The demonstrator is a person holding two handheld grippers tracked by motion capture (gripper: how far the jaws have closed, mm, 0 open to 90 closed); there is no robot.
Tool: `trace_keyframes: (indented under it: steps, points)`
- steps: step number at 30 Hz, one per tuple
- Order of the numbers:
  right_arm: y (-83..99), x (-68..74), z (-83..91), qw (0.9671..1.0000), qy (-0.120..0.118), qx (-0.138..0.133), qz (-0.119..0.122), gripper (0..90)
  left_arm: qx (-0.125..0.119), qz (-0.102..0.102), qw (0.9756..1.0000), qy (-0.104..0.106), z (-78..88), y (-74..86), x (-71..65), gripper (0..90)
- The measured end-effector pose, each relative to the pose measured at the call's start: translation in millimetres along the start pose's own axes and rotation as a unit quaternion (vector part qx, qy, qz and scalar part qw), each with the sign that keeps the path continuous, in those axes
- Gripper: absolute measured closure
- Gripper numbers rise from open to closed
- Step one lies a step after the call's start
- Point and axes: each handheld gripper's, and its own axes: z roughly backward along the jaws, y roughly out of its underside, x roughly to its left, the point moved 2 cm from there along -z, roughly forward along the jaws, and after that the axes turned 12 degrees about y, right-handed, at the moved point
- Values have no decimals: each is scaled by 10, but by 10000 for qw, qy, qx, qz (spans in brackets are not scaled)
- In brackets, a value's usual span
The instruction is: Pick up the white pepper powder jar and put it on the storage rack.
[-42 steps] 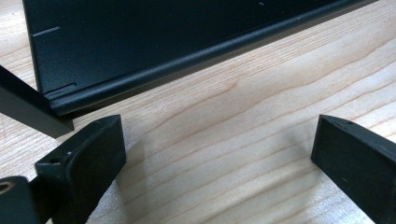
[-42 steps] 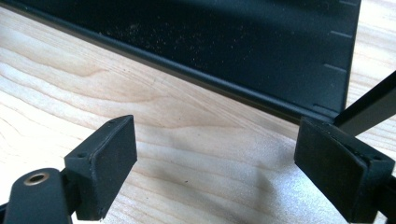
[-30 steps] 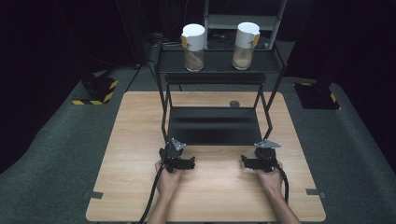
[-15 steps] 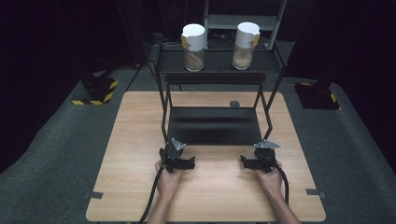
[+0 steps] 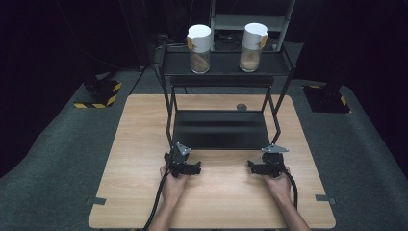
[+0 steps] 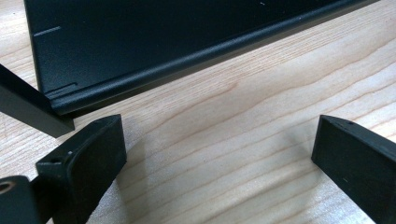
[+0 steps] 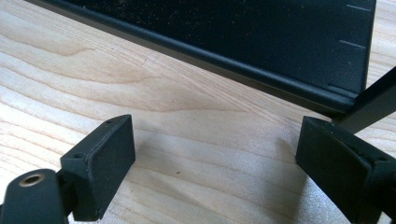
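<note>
No visible change over the last second: left gripper and right gripper parked in the same spots on the wooden table, each just in front of a front corner of the black rack, jaws spread wide and empty. Nearest things: the rack's low tray edge, close ahead of the left jaws, likewise ahead of the right. Two white-capped jars well apart from both, upright on the top shelf. Probably a resting pose; no grasp begun, reach toward the shelf likely next.
</note>
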Motion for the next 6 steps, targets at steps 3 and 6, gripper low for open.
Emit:
trace_keyframes:
  steps: [3,6]
  points:
    - [-4,2,-3,10000,11,11,-11,102,1,0,10000,1,0,-1,0,30]
    - [-14,11,-7,10000,53,45,-37,74,0,6,10000,33,3,-1,13,30]
